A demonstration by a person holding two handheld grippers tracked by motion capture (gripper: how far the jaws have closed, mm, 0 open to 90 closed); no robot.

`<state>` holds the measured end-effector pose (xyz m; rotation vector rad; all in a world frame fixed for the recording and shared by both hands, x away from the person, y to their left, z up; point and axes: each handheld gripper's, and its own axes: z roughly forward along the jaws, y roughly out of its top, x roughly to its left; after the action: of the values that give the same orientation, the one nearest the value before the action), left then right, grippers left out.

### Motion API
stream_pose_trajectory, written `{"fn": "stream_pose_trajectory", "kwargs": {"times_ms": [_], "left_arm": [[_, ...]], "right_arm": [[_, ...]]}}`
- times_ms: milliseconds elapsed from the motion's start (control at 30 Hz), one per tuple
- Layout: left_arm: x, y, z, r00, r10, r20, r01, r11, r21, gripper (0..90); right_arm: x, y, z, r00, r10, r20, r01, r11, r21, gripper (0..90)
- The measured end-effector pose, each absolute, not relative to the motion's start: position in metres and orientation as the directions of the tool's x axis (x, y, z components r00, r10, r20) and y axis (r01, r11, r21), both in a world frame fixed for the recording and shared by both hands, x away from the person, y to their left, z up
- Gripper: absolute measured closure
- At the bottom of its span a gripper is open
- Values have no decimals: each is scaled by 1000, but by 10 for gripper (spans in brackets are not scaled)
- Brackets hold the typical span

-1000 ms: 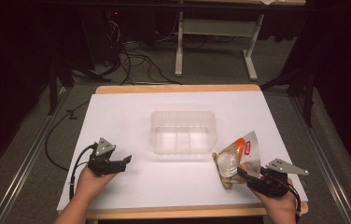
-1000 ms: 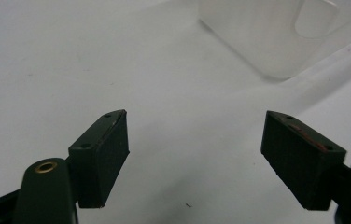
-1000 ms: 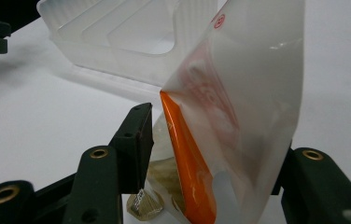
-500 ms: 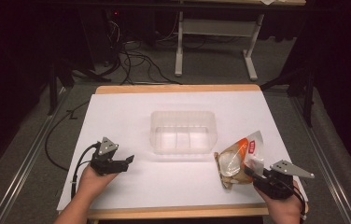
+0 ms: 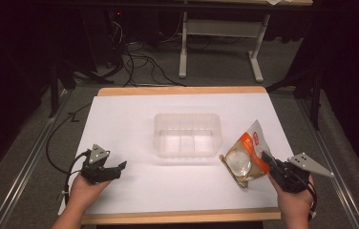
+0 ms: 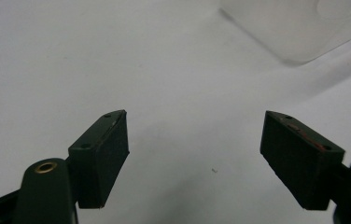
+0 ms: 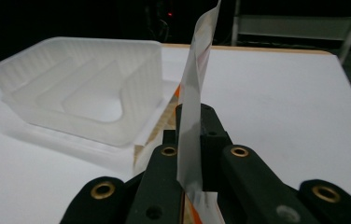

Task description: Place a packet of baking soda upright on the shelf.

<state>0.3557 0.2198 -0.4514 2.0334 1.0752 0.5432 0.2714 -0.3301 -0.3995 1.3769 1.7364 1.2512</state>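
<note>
Snack packet [image 5: 244, 160] sits at the right of the white table [image 5: 134, 119], its near edge pinched in your right gripper [image 5: 269, 161], whose jaws have just been closing and now clamp the thin film between them; the right gripper view shows that film [image 7: 193, 107] standing on edge straight up from the shut pads. The packet stretches away from those fingers toward the clear plastic tray [image 5: 187, 134] at the middle of the table, long axis slanting from your right hand [image 5: 294, 198] up and to the left, its far corner just beside the tray's right wall, perhaps touching it, though the high view does not settle that. Your right hand is plainly the nearer one, and the move that seems to follow is a short lift and a carry leftward over the tray's rim, judging from how the packet and tray lie. Your left gripper [image 5: 115, 168] hovers low over bare table well to the left of the tray, jaws spread wide with nothing between them, as the left gripper view confirms with its two pads [image 6: 103, 154] apart and a tray corner [image 6: 304, 28] beyond. Open table lies all round the tray; the near edge runs close under both hands, so room to draw back is slim.
</note>
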Motion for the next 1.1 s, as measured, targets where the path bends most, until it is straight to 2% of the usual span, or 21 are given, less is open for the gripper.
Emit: {"fn": "stream_pose_trajectory", "kwargs": {"times_ms": [167,300,633,1100], "left_arm": [[351,226,-452,538,843,22,519,-352,779,240],[351,226,-452,534,845,17,521,-345,781,240],[359,212,-452,571,820,16,506,-368,780,240],[373,195,-450,611,792,5,481,-376,792,239]], "right_arm": [[275,-321,-393,-362,925,111,347,24,937,892],[275,-318,-393,-382,918,110,346,32,938,864],[269,-341,-407,-321,928,188,411,-43,911,815],[250,-361,-421,-284,925,253,469,-96,878,712]]}}
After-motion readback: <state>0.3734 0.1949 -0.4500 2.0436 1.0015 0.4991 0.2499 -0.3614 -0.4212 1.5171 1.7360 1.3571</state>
